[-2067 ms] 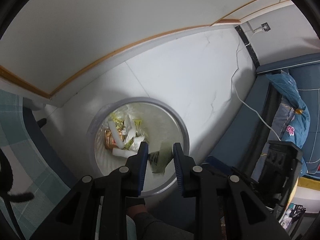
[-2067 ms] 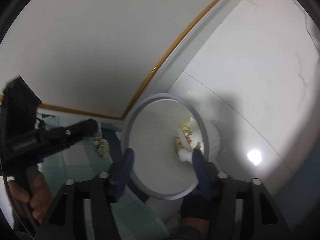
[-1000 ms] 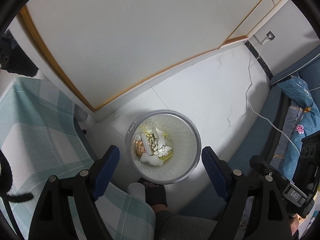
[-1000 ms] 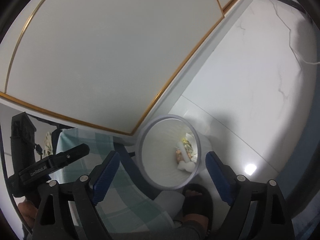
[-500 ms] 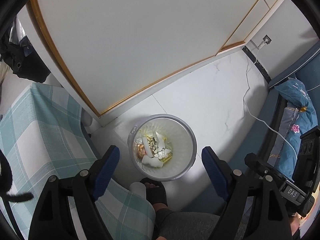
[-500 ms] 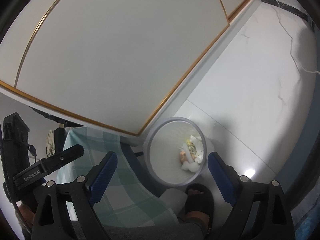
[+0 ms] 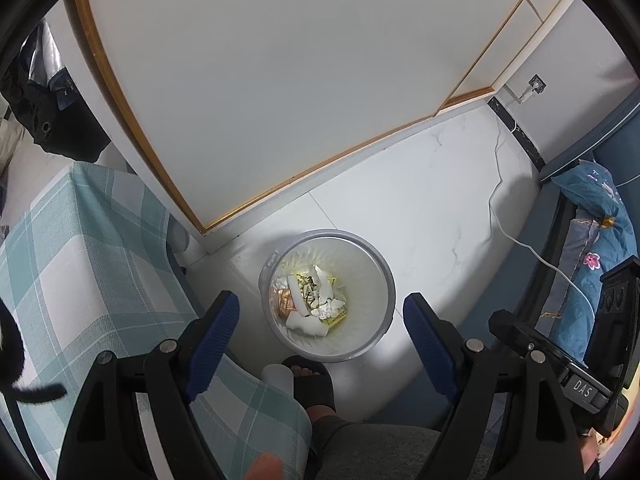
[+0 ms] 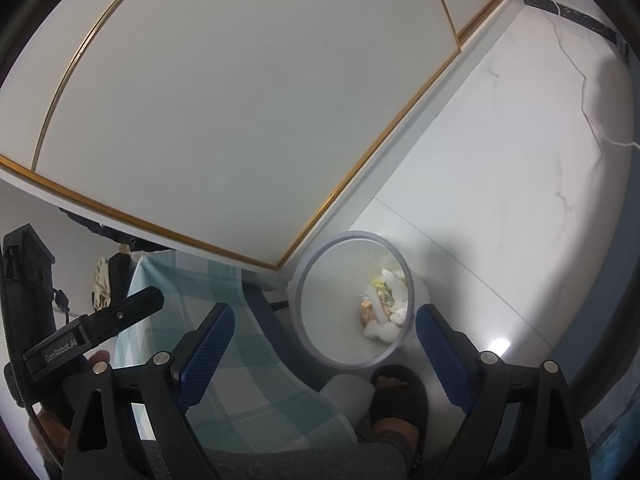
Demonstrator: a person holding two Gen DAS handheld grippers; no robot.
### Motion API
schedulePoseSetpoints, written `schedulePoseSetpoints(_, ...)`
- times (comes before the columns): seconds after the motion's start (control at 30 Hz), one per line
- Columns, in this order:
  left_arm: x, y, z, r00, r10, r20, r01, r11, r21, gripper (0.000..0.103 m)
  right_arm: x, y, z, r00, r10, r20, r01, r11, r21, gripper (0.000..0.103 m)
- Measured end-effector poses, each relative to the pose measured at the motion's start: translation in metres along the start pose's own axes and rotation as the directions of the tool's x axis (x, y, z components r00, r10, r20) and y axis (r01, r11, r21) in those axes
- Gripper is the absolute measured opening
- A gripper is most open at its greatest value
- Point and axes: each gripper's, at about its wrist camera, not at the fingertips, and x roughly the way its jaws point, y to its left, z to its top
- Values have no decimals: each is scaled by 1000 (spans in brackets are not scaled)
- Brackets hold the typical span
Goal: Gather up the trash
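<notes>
A round grey waste bin (image 7: 382, 276) (image 8: 304, 280) stands on the white floor far below me. At its bottom lies a heap of trash (image 7: 310, 302) (image 8: 382, 306): white scraps, yellow wrappers and an orange packet. My left gripper (image 7: 320, 312) hangs high above the bin, open wide, nothing between its blue pads. My right gripper (image 8: 322, 328) is also open and empty, high over the bin's near side. The left gripper's body shows at the left edge of the right wrist view.
A table with a teal checked cloth (image 7: 80, 248) (image 8: 224, 344) stands left of the bin. A person's foot in a black sandal (image 7: 310, 380) (image 8: 394, 396) rests by the bin. A white cable (image 7: 516, 236) crosses the floor toward blue bedding (image 7: 596, 232) at right. White sliding panels (image 7: 280, 80) stand behind.
Both grippers have risen away from the bin, which looks smaller now. The left gripper, nearly shut over the bin two seconds ago, has opened wide and a green scrap seen between its pads is gone.
</notes>
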Motion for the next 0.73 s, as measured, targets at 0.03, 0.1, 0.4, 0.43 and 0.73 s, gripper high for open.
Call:
schedulePoseSetpoints(0.03,-1,0,0,1000,1,5,-1,1000,2,82,0,0,0,1000,-1,-1,1,1000,1,92)
schedulePoseSetpoints(0.1,-1,0,0,1000,6,9,-6,1000,4,82,0,0,0,1000,-1,0,1,1000,1,92)
schedulePoseSetpoints(0.4,-3,0,-2,1000,-7,14,7,1000,1,82,-2,-3,0,1000,-8,-5,8,1000,3,92)
schedulePoseSetpoints(0.43,-3,0,-2,1000,-9,13,9,1000,1,82,-3,-4,0,1000,-7,-4,7,1000,7,92)
schedulePoseSetpoints(0.73,-21,1,0,993,-61,104,63,998,-12,82,-6,-3,-1,1000,-19,0,19,1000,3,92)
